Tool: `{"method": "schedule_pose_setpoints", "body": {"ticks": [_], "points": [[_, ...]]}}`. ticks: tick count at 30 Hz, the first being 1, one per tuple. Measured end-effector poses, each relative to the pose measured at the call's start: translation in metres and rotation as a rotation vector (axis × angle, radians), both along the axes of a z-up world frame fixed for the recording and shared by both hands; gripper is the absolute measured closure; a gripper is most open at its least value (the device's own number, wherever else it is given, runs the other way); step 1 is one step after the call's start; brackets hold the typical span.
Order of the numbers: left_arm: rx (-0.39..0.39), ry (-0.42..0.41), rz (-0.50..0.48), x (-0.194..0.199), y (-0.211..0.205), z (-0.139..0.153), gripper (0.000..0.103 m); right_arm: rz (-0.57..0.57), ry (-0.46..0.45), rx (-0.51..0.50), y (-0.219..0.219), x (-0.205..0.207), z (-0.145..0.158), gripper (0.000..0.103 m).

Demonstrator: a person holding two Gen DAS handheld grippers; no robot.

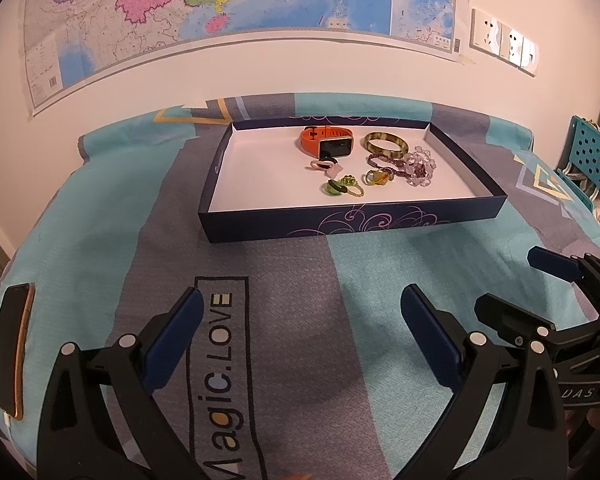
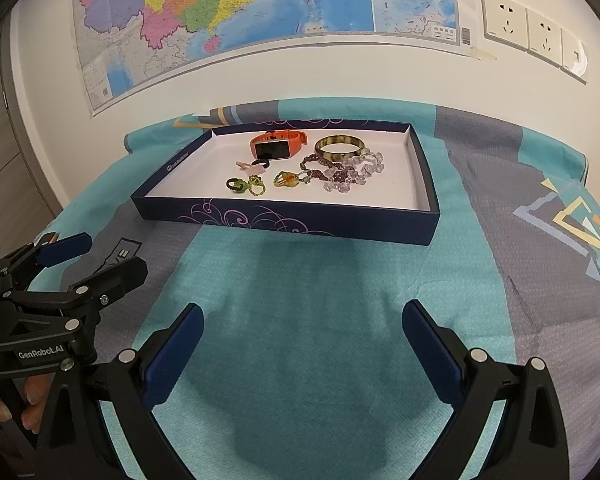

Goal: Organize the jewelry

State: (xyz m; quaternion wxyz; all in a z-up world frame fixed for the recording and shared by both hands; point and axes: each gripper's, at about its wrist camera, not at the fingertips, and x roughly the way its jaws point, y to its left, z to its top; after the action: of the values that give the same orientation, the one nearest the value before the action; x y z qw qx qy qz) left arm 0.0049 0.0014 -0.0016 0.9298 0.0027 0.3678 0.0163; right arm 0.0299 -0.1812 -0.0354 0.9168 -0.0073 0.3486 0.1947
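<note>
A shallow dark blue box lid (image 1: 352, 222) (image 2: 284, 222) with a white inside lies on the bed ahead. In it are an orange smartwatch (image 1: 328, 140) (image 2: 278, 144), a brown bangle (image 1: 386, 145) (image 2: 340, 147), clear and purple bead bracelets (image 1: 416, 168) (image 2: 350, 172), and several small rings (image 1: 342, 186) (image 2: 246, 185). My left gripper (image 1: 302, 320) is open and empty over the bedspread, well short of the box. My right gripper (image 2: 302, 332) is open and empty too, beside the left one.
A phone (image 1: 12, 350) lies at the bed's left edge. The bedspread (image 2: 300, 280) is teal and grey. A wall with a map (image 1: 220, 8) and sockets (image 2: 528, 28) is behind. A teal chair (image 1: 592, 160) stands at the right.
</note>
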Motion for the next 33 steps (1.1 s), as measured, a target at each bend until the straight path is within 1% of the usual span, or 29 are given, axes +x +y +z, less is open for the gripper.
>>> {"method": "schedule_pose_setpoints", "body": {"ticks": [33], "points": [[0.001,0.015,0.004,0.0033,0.0005,-0.0028,0.006,-0.001,0.012,0.002,-0.0001,0.002,-0.0023,0.007]]}}
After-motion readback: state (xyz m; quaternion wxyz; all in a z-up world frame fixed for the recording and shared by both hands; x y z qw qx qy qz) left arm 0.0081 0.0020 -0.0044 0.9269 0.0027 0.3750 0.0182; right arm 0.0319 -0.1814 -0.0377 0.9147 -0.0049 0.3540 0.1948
